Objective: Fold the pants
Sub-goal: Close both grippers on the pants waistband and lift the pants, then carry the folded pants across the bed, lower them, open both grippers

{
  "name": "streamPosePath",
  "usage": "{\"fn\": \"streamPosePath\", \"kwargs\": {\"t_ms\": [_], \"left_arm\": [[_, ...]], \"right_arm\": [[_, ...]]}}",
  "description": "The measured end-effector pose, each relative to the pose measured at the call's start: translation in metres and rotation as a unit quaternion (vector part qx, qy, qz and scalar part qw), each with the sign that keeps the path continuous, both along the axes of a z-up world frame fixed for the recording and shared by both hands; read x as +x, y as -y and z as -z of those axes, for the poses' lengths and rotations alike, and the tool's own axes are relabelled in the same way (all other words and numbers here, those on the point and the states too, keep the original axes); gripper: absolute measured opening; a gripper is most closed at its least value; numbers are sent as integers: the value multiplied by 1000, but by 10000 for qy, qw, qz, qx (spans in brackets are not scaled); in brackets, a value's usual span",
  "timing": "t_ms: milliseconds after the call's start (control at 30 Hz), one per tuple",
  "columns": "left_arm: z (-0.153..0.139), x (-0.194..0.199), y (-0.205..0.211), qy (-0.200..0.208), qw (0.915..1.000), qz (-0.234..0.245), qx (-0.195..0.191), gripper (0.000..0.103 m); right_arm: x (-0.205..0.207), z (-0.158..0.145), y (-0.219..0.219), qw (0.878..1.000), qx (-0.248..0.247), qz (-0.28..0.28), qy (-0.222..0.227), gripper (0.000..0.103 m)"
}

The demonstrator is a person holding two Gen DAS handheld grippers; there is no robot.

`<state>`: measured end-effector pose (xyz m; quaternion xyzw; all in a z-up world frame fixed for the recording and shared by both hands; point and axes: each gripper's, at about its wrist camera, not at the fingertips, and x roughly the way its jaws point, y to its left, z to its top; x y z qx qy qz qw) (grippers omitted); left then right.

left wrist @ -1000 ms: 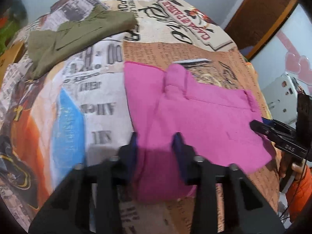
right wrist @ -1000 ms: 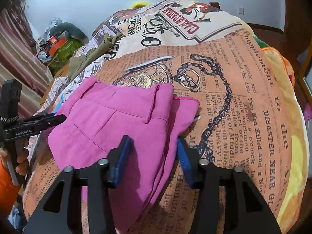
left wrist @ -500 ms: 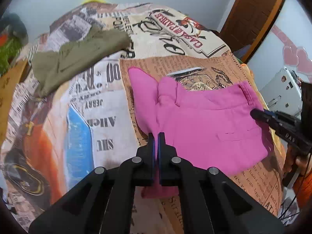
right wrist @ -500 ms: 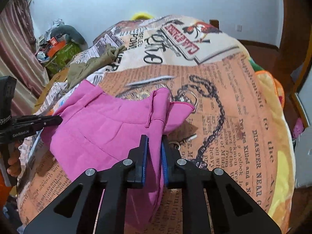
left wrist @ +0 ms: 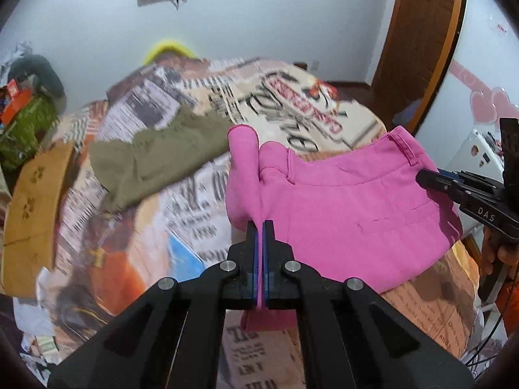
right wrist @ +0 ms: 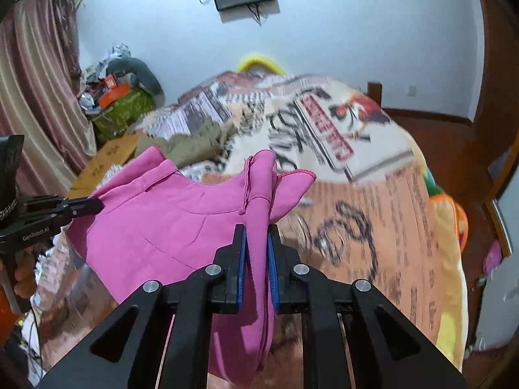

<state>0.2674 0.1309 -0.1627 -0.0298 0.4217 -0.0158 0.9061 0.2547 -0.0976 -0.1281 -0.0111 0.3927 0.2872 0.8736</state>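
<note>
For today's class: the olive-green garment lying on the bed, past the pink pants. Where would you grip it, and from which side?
Probably the olive-green garment is best pinched at its near lower corner, coming from the near side: it lies crumpled and flat on the bedspread, so only an edge offers a fold. Both grippers are shut on the pink pants.

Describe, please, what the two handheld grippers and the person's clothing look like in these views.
Both the left gripper and the right gripper are black, with angular cut-out fingers, silver pivot bolts and blue pads. White lettering marks their sides. An orange sleeve shows, with thin dark cables nearby.
</note>
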Motion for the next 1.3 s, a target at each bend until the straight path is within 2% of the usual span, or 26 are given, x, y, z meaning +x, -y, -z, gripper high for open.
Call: {"fn": "streamPosePath", "kwargs": {"t_ms": [233,400,567,800,967,1300], "left_arm": [[-27,19,-32,378,9990,-235,54,1],[-33,37,-56,532,9978,-374,158,1],[-28,59,-87,581,9963,-532,352,1],[-9,91,-134,531,9932,-886,535,1],[11,110,-166,475,9906,-1064,721,1],[71,145,-218,213,9862,-1437,793,1]], "right_arm": [[26,-21,-34,9994,143,-77,301,11],[51,-27,-56,9990,267,-115,340,11],[75,-31,-91,9984,154,-265,469,11],[101,-24,-144,9962,-117,-550,664,11],[120,-10,-185,9918,-498,-861,803,11],[155,36,-256,9878,-780,-974,927,11]]}}
